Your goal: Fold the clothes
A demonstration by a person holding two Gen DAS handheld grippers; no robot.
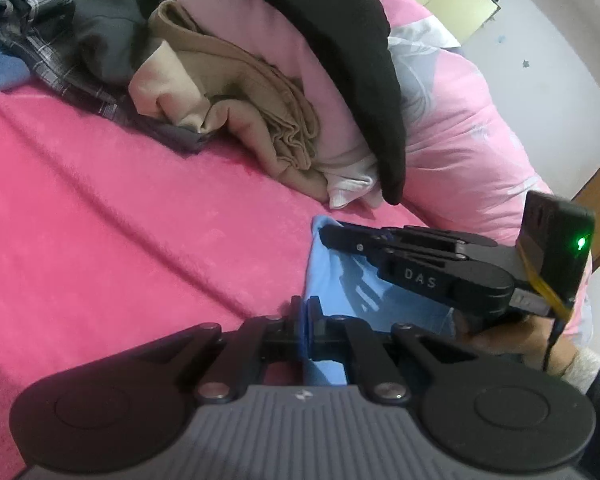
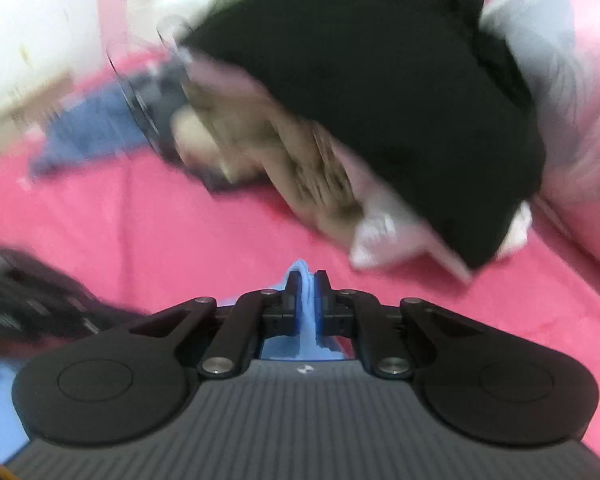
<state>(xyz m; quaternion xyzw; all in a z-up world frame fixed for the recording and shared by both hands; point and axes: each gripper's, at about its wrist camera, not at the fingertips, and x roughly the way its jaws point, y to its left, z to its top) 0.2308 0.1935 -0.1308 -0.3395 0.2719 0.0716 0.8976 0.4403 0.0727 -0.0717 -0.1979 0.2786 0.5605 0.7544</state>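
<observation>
- Left wrist view: light blue garment (image 1: pixel 340 276) lies flat on the pink bedspread (image 1: pixel 100 208), just in front of the clothes pile (image 1: pixel 228 92). Left gripper (image 1: pixel 307 320) is clamped on its near edge; right gripper (image 1: pixel 340 236) pinches its far corner.
- Right wrist view, blurred: right gripper (image 2: pixel 307 284) is closed on a ridge of blue cloth, pile beyond.
- Judgement: thin, limp, light fabric that will sag; corner and edge holds suit it.

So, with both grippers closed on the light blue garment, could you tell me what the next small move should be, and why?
Probably lift both grips together and draw them apart. The left gripper and right gripper each pinch an edge of the light blue garment, which lies slack on the pink bedspread, so it needs spreading before any fold.
</observation>
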